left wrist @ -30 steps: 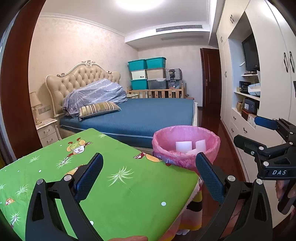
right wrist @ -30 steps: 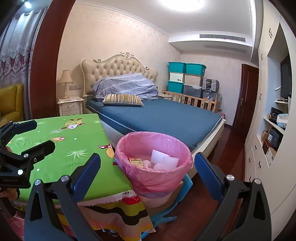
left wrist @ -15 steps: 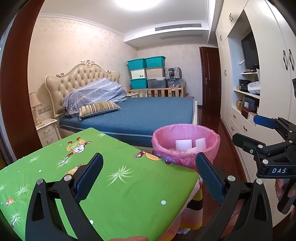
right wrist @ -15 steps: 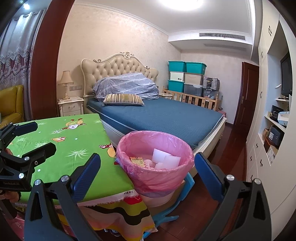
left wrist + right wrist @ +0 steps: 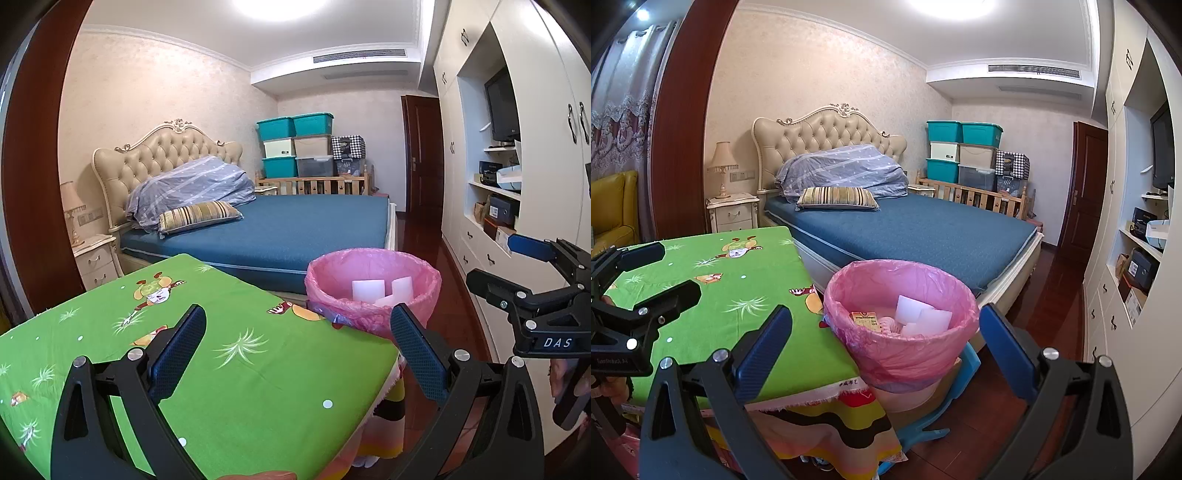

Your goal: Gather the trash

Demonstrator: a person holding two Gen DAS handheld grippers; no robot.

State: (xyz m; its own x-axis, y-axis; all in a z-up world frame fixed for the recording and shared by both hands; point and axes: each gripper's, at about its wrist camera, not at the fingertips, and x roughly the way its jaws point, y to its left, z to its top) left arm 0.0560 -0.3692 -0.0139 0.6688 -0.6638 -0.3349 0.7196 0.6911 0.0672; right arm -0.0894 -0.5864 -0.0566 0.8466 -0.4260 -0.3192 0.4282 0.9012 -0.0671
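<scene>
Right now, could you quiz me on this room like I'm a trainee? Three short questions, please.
1. True or false: both grippers, left and right, are open and hold nothing.
2. What lies in the bin? A) a bottle B) white pieces and a small orange packet C) nothing
3. Fill in: the bin stands beside the table, on a blue ____.

Key
1. True: each pair of jaws stands wide apart.
2. B: white pieces and the packet lie in the pink liner.
3. Chair, as far as the right view shows.
</scene>
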